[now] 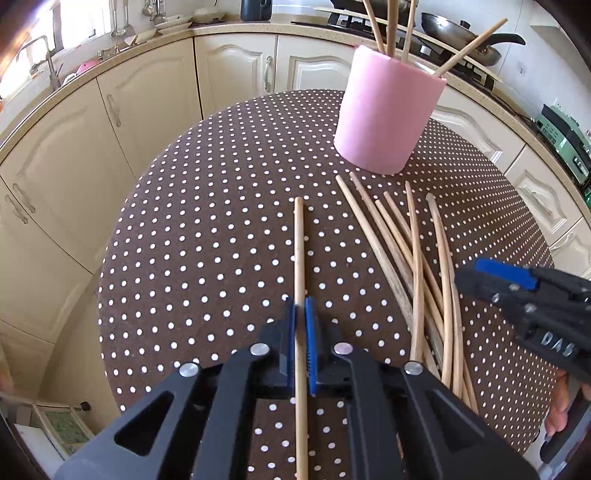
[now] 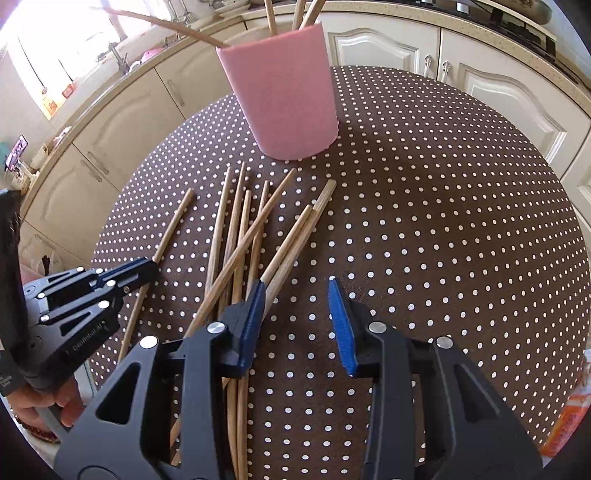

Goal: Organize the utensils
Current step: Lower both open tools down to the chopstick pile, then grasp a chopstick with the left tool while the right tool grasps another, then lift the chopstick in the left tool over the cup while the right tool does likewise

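My left gripper [image 1: 300, 306] is shut on one wooden chopstick [image 1: 299, 251] that lies along the polka-dot table, apart from the rest. In the right wrist view the left gripper [image 2: 147, 266] and that chopstick [image 2: 173, 225] show at the left. A pile of several chopsticks [image 1: 417, 258] lies to its right, also in the right wrist view [image 2: 243, 229]. A pink holder [image 1: 388, 114] stands at the far side with several chopsticks upright in it; it also shows in the right wrist view [image 2: 288, 96]. My right gripper [image 2: 297, 286] is open and empty just right of the pile; it also shows in the left wrist view [image 1: 476, 273].
The round table with a brown dotted cloth [image 2: 443, 221] is ringed by cream kitchen cabinets [image 1: 147, 103]. A stove with a pan [image 1: 458, 33] is behind the holder. An orange packet [image 2: 565, 424] sits at the table's right edge.
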The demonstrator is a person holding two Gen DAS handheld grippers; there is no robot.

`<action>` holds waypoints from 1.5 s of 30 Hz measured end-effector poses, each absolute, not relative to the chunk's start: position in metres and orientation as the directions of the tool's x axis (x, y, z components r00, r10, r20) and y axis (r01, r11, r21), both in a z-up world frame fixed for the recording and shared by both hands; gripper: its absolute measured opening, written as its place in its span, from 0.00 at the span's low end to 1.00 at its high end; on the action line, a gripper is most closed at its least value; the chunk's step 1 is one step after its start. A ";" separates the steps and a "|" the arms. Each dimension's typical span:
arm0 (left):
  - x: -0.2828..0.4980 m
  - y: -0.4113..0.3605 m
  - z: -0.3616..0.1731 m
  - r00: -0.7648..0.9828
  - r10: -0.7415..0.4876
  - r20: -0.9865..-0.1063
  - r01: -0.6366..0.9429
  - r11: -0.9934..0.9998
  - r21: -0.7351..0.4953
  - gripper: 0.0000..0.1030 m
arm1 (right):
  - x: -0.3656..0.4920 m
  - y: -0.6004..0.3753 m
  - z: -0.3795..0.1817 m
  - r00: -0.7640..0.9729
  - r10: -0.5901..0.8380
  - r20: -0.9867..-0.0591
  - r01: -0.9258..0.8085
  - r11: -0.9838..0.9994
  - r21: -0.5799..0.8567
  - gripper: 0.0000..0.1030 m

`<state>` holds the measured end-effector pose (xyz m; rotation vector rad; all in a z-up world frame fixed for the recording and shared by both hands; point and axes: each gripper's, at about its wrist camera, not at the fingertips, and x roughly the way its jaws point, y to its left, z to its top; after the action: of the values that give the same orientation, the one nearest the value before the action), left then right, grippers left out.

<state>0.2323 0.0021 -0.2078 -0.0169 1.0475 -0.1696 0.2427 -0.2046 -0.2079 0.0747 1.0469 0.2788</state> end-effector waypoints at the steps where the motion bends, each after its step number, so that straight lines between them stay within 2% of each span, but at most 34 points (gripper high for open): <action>1: 0.232 0.002 -0.208 0.488 -0.150 -0.860 0.132 0.986 -0.098 0.06 | 0.243 -0.204 -0.209 0.464 0.261 -0.846 -0.192 0.963 0.191 0.35; 12: 0.241 -0.002 -0.209 0.480 -0.159 -0.863 0.135 0.985 -0.107 0.06 | 0.260 -0.191 -0.212 0.447 0.246 -0.860 -0.203 0.964 0.170 0.33; 16: 0.245 -0.002 -0.208 0.474 -0.162 -0.866 0.137 0.985 -0.109 0.06 | 0.266 -0.176 -0.211 0.454 0.185 -0.871 -0.218 0.972 0.093 0.23; 19: 0.246 -0.003 -0.209 0.473 -0.163 -0.866 0.139 0.984 -0.110 0.06 | 0.269 -0.174 -0.212 0.454 0.167 -0.875 -0.218 0.973 0.073 0.12; 22: 0.247 -0.002 -0.209 0.473 -0.175 -0.864 0.135 0.983 -0.124 0.06 | 0.271 -0.176 -0.212 0.453 0.170 -0.875 -0.220 0.973 0.075 0.06; 33: 0.236 -0.004 -0.189 0.532 -0.238 -0.812 0.166 0.970 -0.176 0.06 | 0.254 -0.196 -0.200 0.485 0.223 -0.846 -0.234 0.965 0.120 0.06; 45: 0.210 -0.026 -0.153 0.618 -0.404 -0.675 0.304 0.914 -0.270 0.06 | 0.221 -0.224 -0.139 0.613 0.378 -0.694 -0.289 0.925 0.248 0.06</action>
<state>0.2105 -0.0262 -0.1525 -0.1335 0.8085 -0.4088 0.2206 -0.2236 -0.1386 0.1150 0.8255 0.3856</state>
